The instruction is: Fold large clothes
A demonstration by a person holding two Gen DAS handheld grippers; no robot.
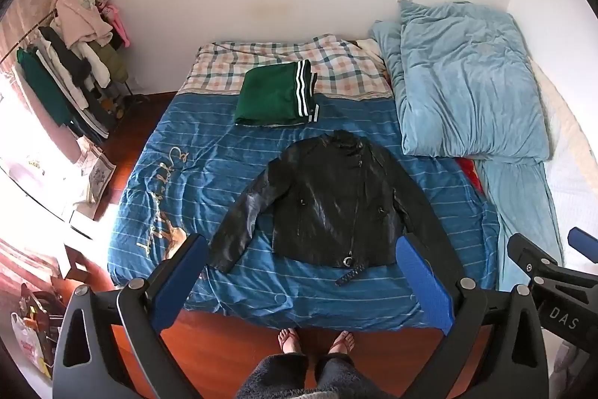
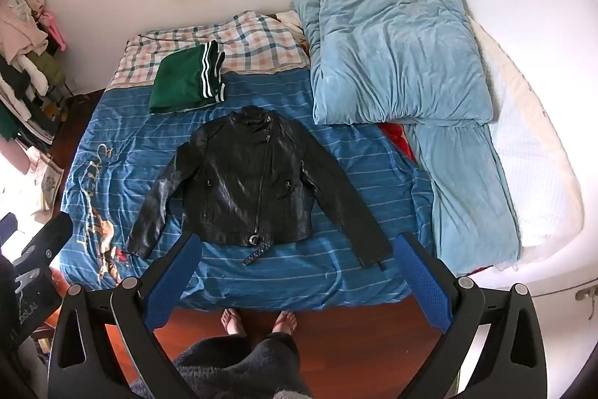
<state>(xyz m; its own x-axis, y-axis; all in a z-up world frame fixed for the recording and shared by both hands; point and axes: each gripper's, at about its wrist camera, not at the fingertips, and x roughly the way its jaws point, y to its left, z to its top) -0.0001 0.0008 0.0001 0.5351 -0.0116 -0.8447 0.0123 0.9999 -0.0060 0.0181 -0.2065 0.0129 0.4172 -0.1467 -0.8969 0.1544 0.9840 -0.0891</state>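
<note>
A black leather jacket [image 1: 329, 200] lies flat and front-up on the blue striped bed cover [image 1: 209, 152], sleeves spread out to both sides; it also shows in the right wrist view [image 2: 250, 186]. A folded green garment with white stripes [image 1: 276, 94] lies behind it near the plaid sheet, and shows in the right wrist view [image 2: 187, 81] too. My left gripper [image 1: 299, 249] is open and empty, held high above the bed's near edge. My right gripper [image 2: 297, 247] is open and empty at a similar height, and shows at the right of the left wrist view [image 1: 549, 249].
A light blue duvet [image 2: 396, 47] is heaped on the bed's right half over a white mattress [image 2: 530, 174]. A clothes rack [image 1: 71, 62] full of garments stands at the left wall. The person's bare feet [image 1: 317, 343] stand on the wooden floor before the bed. Bags [image 1: 33, 328] sit at lower left.
</note>
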